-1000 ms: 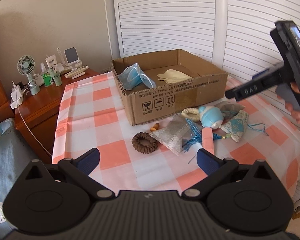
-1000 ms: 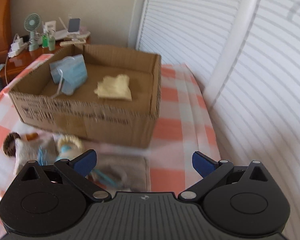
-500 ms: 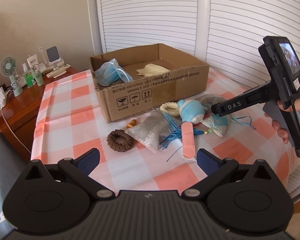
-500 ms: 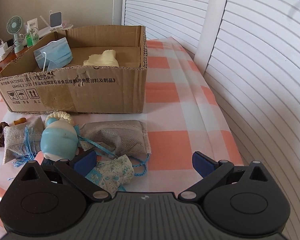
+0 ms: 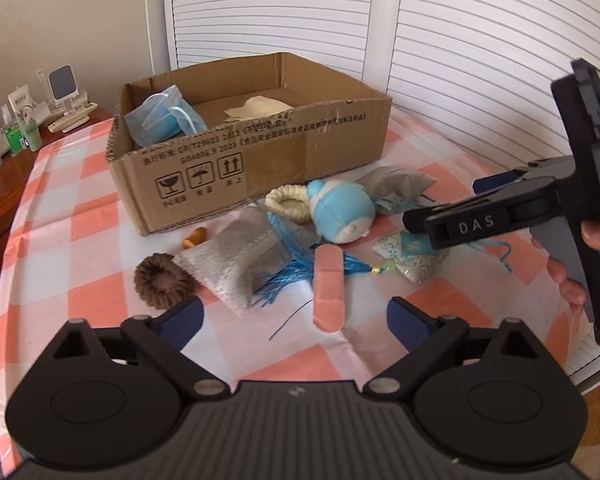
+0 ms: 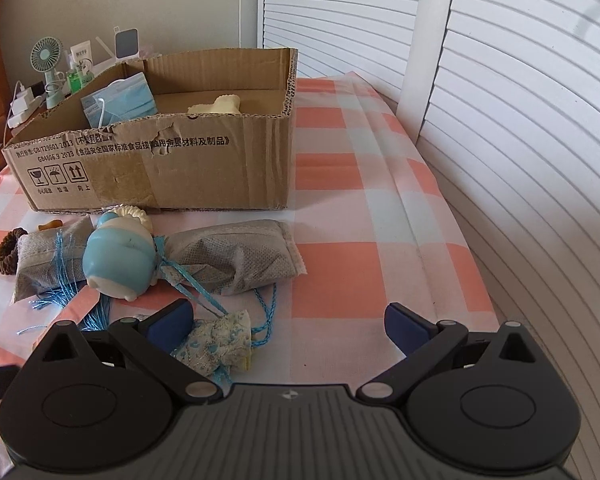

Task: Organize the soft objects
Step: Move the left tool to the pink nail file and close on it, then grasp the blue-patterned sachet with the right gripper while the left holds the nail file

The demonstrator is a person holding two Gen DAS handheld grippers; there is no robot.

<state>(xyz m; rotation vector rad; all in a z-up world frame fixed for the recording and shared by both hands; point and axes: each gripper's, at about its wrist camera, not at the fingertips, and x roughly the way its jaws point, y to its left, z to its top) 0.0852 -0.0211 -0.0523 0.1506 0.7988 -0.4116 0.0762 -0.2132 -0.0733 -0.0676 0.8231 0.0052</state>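
- Since a second ago both views have dropped closer to the pile on the checked cloth; the left tongs (image 5: pixel 294 318) have just been narrowing a little, with nothing between the pads.
- Left tongs: set fairly wide, empty, angled down at the near edge of the pile. The pink strip (image 5: pixel 329 286) lies just ahead between the fingertips' lines, not touched; probably the next pick.
- Right tongs (image 6: pixel 286 322): wide apart, empty. The small floral sachet (image 6: pixel 216 344) sits just inside the left pad, apparently not pressed; its blue cord (image 6: pixel 266 312) trails toward the grey pouch (image 6: pixel 236 260).
- Judgement: both tongs hover low over separate items so each can take one thing without crossing the other.
- Loose soft things, all on the desk in front of the cardboard box (image 5: pixel 260 156): brown hair tie (image 5: pixel 162 280), second grey pouch (image 5: pixel 240 256), blue tassel (image 5: pixel 288 276), blue-and-white soft toy (image 5: pixel 340 214), cream ring (image 5: pixel 288 204).
- Already in the box: blue face mask (image 5: pixel 164 118), cream cloth (image 5: pixel 256 110).
- Obstacles: tassel threads and cords drape across the pouches and toy, so lifting one may drag another. The box's near wall must be cleared. In the left view, the right tool, held by a hand (image 5: pixel 568 276), crowds the right side.
- Periphery: a nightstand with a small fan (image 6: pixel 48 68) and bottles, well apart.
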